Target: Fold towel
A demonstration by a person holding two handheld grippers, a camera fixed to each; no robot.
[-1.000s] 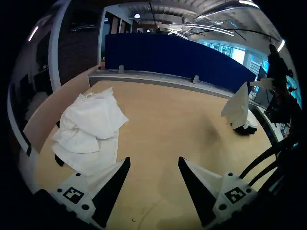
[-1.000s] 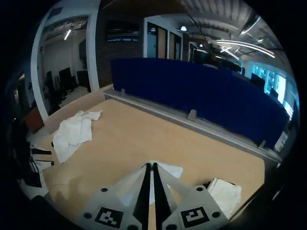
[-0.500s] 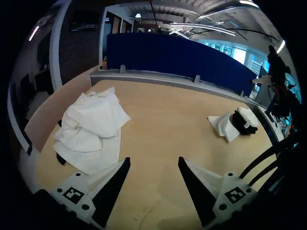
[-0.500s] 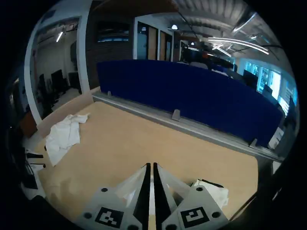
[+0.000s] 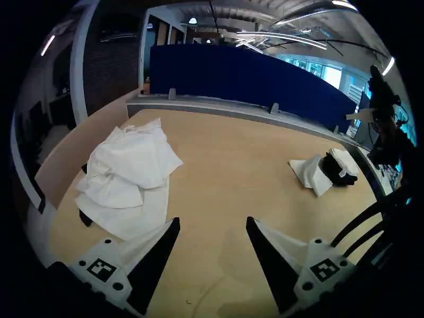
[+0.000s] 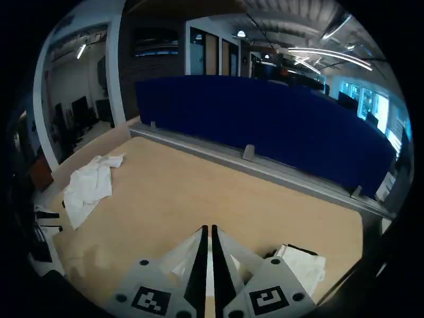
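A heap of crumpled white towels (image 5: pixel 127 177) lies on the left of the wooden table (image 5: pixel 233 153); in the right gripper view the heap (image 6: pixel 87 185) sits far left. A single white towel (image 5: pixel 309 175) lies loosely on the table's right side, against a dark object (image 5: pixel 335 174). My left gripper (image 5: pixel 212 219) hovers open over the near table edge, holding nothing, with the heap just ahead of its left finger. My right gripper (image 6: pixel 208 228) is shut, with no cloth seen hanging from it. In the left gripper view the right gripper (image 5: pixel 352 115) hangs well above the single towel.
A folded white towel (image 6: pixel 303 263) rests on the dark object near the table's right corner. A blue partition (image 5: pixel 238 74) on a grey rail (image 5: pixel 222 108) closes the far edge. A black chair back (image 5: pixel 371 222) stands at the near right. A person (image 5: pixel 384 122) stands at far right.
One second ago the single towel hung from my right gripper; it has since dropped flat onto the table and stayed there. The left gripper has barely moved.
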